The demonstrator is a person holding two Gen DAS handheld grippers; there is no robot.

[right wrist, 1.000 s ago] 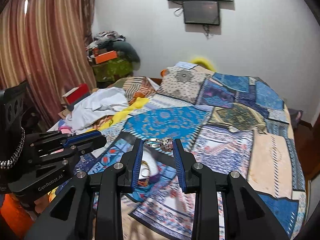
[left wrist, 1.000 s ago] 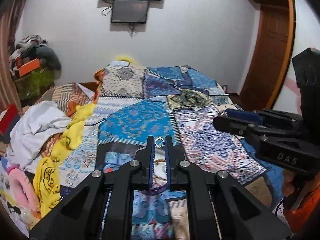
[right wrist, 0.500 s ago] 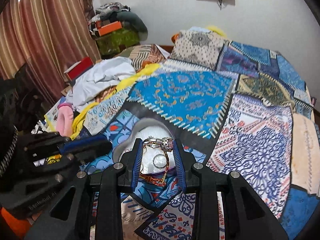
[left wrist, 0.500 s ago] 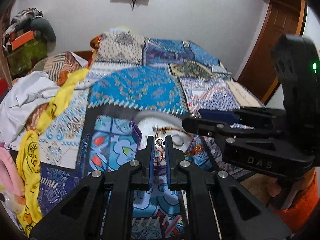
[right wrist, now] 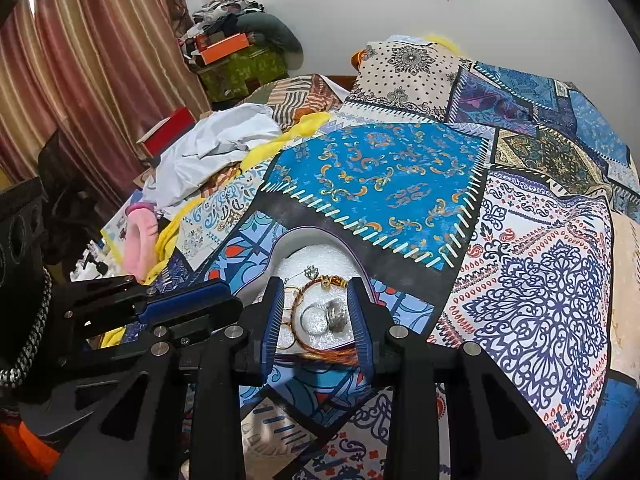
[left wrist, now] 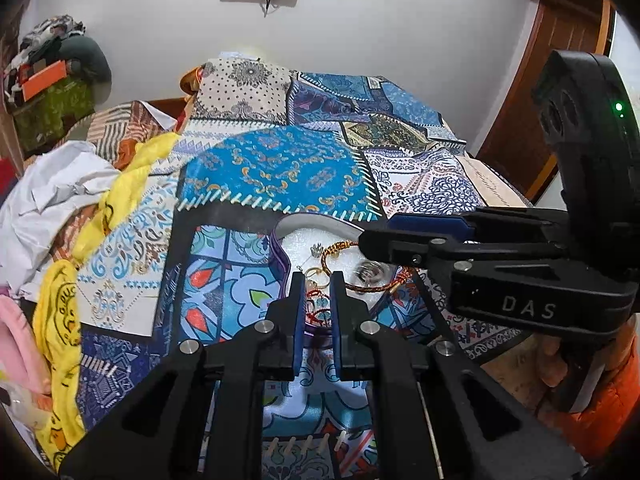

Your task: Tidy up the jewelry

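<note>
1. Landmark: white heart-shaped foam-lined jewelry box [right wrist: 320,258], set on the blue patchwork bedspread [right wrist: 380,168].
2. Left of the box: white crumpled cloth [right wrist: 216,152] and yellow printed cloth [left wrist: 60,308] are seen.
3. Left gripper [left wrist: 318,280] is held over the box's near-left part, jaws slightly apart, nothing clamped; a small gold ring [left wrist: 314,274] is seen just beyond the tips.
4. Inside the box: red-gold braided bracelet [right wrist: 308,342] and silver stone ring [right wrist: 335,314] are laid.
5. Right gripper [right wrist: 316,292] is held above the box, jaws wide apart, empty.

Rings [right wrist: 326,314] between parted fingers [right wrist: 275,316]
</note>
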